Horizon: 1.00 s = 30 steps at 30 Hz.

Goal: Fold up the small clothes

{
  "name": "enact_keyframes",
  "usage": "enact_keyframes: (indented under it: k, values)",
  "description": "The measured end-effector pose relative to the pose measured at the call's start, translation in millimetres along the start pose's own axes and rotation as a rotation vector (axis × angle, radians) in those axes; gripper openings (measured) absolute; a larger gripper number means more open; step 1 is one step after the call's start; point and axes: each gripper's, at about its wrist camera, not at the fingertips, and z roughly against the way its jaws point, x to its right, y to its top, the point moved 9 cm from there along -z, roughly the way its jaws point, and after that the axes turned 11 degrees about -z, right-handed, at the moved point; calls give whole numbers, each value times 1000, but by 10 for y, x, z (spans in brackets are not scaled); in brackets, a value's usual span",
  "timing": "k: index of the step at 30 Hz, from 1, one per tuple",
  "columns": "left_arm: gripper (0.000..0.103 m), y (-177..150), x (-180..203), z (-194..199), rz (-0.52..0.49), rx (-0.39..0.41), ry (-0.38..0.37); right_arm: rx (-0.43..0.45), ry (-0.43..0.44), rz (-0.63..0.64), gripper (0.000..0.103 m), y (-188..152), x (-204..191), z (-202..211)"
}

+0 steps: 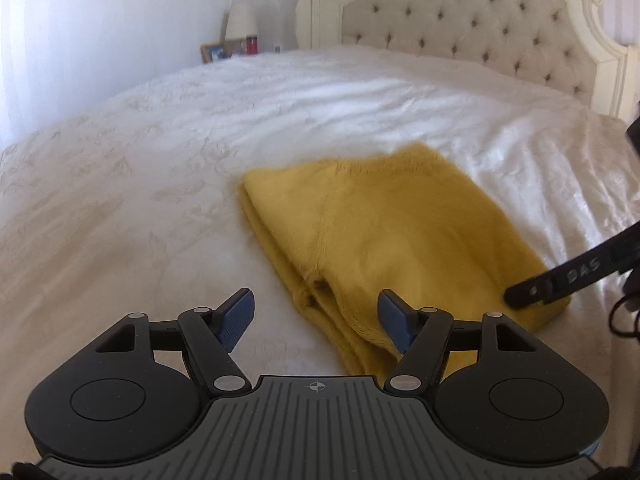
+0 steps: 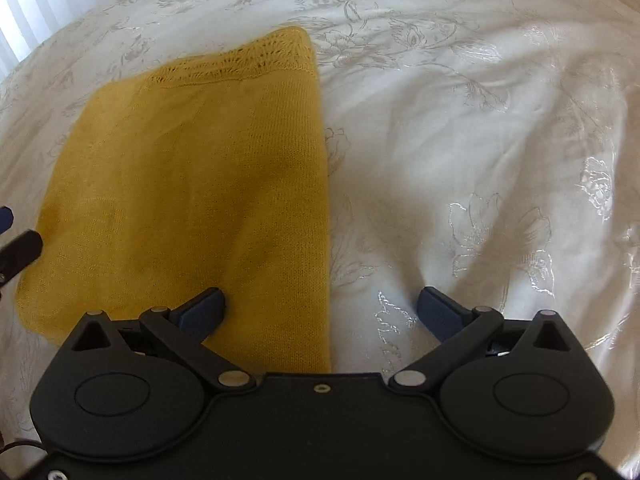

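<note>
A mustard-yellow knitted garment (image 1: 380, 232) lies folded flat on the white bedspread (image 1: 180, 140). It also shows in the right wrist view (image 2: 192, 184), with a lacy hem at its far end. My left gripper (image 1: 316, 320) is open and empty, over the garment's near left corner. My right gripper (image 2: 322, 312) is open and empty, straddling the garment's right edge. A finger of the right gripper (image 1: 560, 280) shows at the garment's right side in the left wrist view. Part of the left gripper (image 2: 16, 248) shows at the left edge of the right wrist view.
A tufted cream headboard (image 1: 480, 24) stands at the far end of the bed. A bedside table with a lamp (image 1: 240, 24), a picture frame and a red item is at the back left. The embroidered bedspread (image 2: 480, 160) is wrinkled to the garment's right.
</note>
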Motion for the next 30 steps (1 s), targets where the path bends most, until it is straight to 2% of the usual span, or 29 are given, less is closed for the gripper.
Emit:
enact_keyframes:
  k: [1,2,5,7,10,13,16,19,22,25,27,30]
  values:
    - [67,-98,-2,-78,3,-53,-11,2,-3,-4,102,-9,9,10]
    - [67,-177,-19,-108,14,-67,-22,5,-7,-9,102,-23,18,29]
    - [68,-244,-71,-6,29,-44,-24,44,-28,-5,102,-2,21,172]
    - [68,-246,-116,119,68,-32,-37,102,-28,7,102,31,15,342]
    - [69,-222,-165,342,111,-4,-26,201,10,6,102,38,-20,659]
    - [79,-194,-157,535,123,-7,-5,282,60,-2,102,-7,-73,946]
    - [79,-138,-131,762,163,41,2,314,116,-9,102,-77,-118,1119]
    - [79,-91,-64,934,159,55,49,337,157,-26,102,-188,-147,1243]
    - [79,-53,37,1022,107,36,127,352,115,-47,102,-295,-136,1304]
    - [79,-31,129,1080,77,23,185,375,3,-49,102,-356,-91,1360]
    - [79,-24,181,1086,77,21,167,387,-42,-28,102,-365,-93,1376]
    - [79,-37,231,1058,118,6,83,384,-3,-17,102,-381,-119,1365]
